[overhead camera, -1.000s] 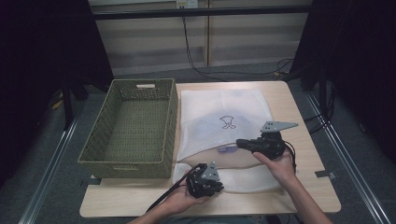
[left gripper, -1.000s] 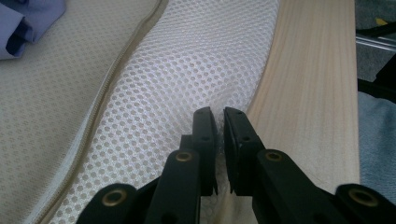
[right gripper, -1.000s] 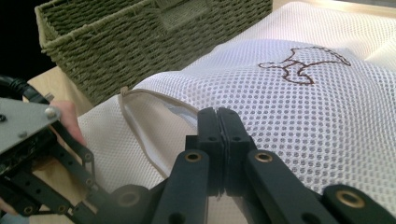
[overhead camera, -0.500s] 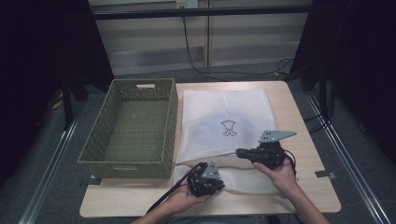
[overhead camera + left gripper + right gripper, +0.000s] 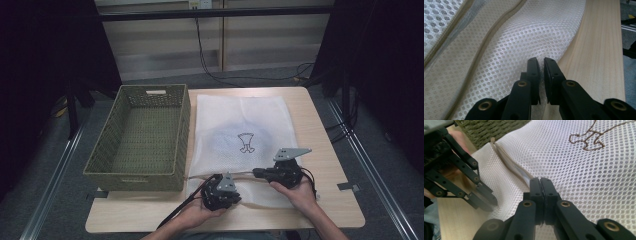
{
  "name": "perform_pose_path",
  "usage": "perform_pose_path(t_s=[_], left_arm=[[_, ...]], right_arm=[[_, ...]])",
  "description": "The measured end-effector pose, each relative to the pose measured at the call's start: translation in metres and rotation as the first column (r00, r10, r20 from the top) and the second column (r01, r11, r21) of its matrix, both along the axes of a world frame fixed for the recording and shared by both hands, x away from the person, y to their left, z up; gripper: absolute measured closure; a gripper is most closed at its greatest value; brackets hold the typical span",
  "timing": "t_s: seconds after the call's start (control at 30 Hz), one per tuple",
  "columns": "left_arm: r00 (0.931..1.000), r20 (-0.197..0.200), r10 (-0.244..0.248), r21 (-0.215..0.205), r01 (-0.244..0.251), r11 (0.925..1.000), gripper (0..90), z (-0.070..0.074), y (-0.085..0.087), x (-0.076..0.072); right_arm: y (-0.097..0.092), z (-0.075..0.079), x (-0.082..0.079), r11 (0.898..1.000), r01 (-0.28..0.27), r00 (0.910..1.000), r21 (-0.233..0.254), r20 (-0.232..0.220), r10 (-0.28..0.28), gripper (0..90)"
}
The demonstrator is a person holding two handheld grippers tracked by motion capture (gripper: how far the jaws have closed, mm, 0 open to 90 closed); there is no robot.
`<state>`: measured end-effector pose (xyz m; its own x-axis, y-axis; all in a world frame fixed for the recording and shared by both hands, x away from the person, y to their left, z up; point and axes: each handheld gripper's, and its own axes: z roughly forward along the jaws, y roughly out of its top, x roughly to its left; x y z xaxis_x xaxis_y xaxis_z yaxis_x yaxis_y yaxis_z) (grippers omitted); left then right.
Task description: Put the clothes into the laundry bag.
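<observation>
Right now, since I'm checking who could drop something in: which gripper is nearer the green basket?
Left. The left gripper sits by the green basket's near corner; the right gripper is farther right, over the mesh bag.

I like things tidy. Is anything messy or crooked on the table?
Mostly tidy. The white mesh bag lies flat beside the basket, but its near edge is bunched up where the left tool pinches it, and the zipper runs wavy there.
</observation>
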<state>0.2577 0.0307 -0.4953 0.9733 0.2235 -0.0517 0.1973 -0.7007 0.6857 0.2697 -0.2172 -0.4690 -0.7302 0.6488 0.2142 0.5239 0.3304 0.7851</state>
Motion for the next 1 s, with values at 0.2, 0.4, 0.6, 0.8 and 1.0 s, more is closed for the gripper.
perform_pose_path(t_s=[0.2,0.4,0.6,0.8,1.0], left_arm=[[1.0000,0.000,0.002,-0.013,-0.002,0.9999,83.0,-0.001,0.000,0.000],[0.9999,-0.010,0.006,-0.016,-0.006,0.9998,82.6,-0.001,-0.001,0.000],[0.9999,-0.011,0.008,-0.013,-0.008,0.9999,82.3,-0.001,0.000,0.000],[0.9997,-0.021,0.013,-0.020,-0.014,0.9997,81.7,-0.001,0.000,0.000],[0.9997,-0.025,-0.003,-0.017,0.003,0.9999,81.6,-0.001,0.000,0.000]], right_arm=[[0.004,-0.010,0.002,0.999,-0.008,0.9997,-0.035,-0.022,0.007,89.1],[0.006,-0.022,0.005,0.997,-0.001,0.9989,-0.079,-0.046,-0.003,88.8],[0.007,-0.030,0.010,0.995,0.014,0.9975,-0.101,-0.068,-0.021,88.5],[0.008,-0.033,0.011,0.995,0.032,0.9968,-0.098,-0.069,-0.039,87.7],[0.006,-0.033,0.013,0.993,0.057,0.9955,-0.104,-0.069,-0.064,86.6]])
